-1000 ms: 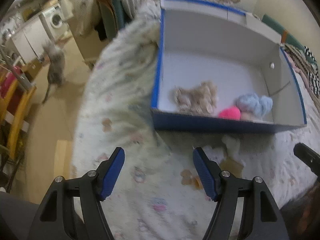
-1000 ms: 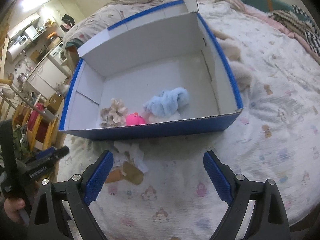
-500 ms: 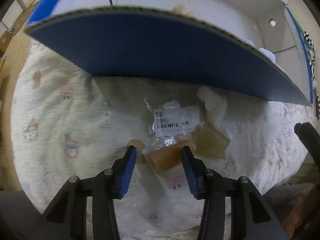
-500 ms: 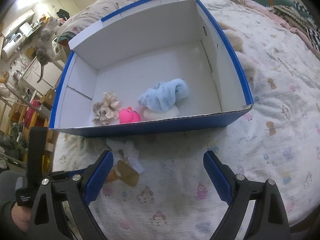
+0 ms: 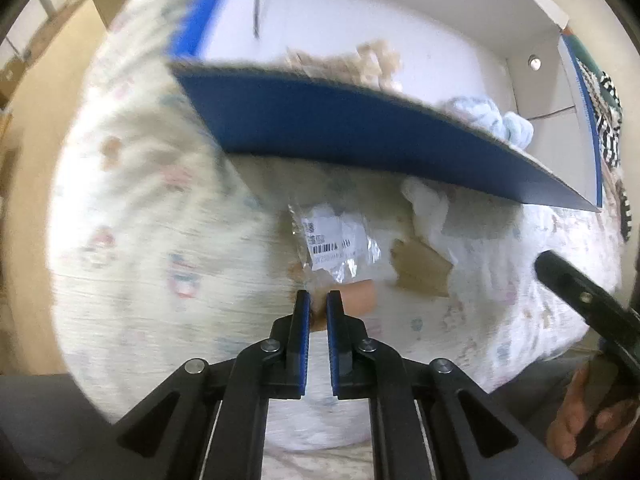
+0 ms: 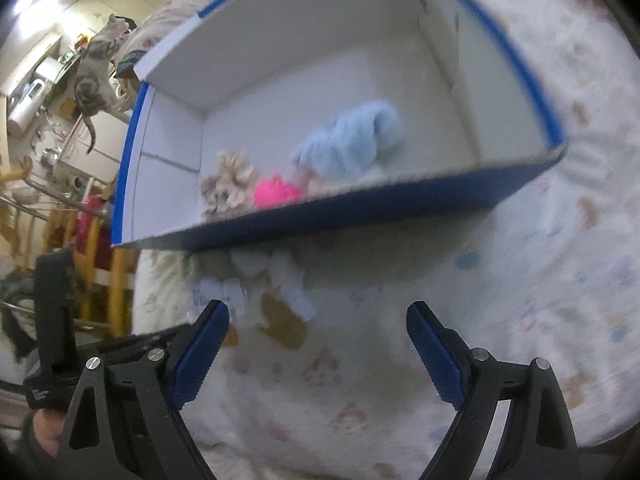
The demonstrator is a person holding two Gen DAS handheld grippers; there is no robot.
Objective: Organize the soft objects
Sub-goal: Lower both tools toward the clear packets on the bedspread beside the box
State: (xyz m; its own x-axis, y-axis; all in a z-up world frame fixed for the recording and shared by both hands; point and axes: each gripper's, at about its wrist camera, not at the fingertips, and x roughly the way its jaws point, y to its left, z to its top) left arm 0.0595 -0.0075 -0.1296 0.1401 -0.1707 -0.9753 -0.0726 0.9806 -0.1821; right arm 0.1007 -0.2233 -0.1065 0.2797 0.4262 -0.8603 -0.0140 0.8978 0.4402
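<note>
— What does the left wrist view show?

— The left gripper (image 5: pixel 318 306) points down at the bed (image 5: pixel 152 216), its jaws pinched nearly together on the end of a tan soft roll (image 5: pixel 354 300) lying on the printed cover. A clear packet with a barcode label (image 5: pixel 330 246) sits at twelve o'clock from the jaws, touching the roll. A flat tan piece (image 5: pixel 422 270) lies at two o'clock, white fluff (image 5: pixel 430 204) beyond it. The blue box (image 5: pixel 360 136) stands behind.

— And the right wrist view?

— The right gripper (image 6: pixel 318 346) hangs over the cover with jaws wide, closing a little, nothing between them. At twelve o'clock in the box (image 6: pixel 360 210) lie a beige fluffy toy (image 6: pixel 228 184), a pink ball (image 6: pixel 276 194) and a light blue cloth (image 6: pixel 348 142), all against the near wall. A cat (image 6: pixel 96 76) is at ten o'clock.
</note>
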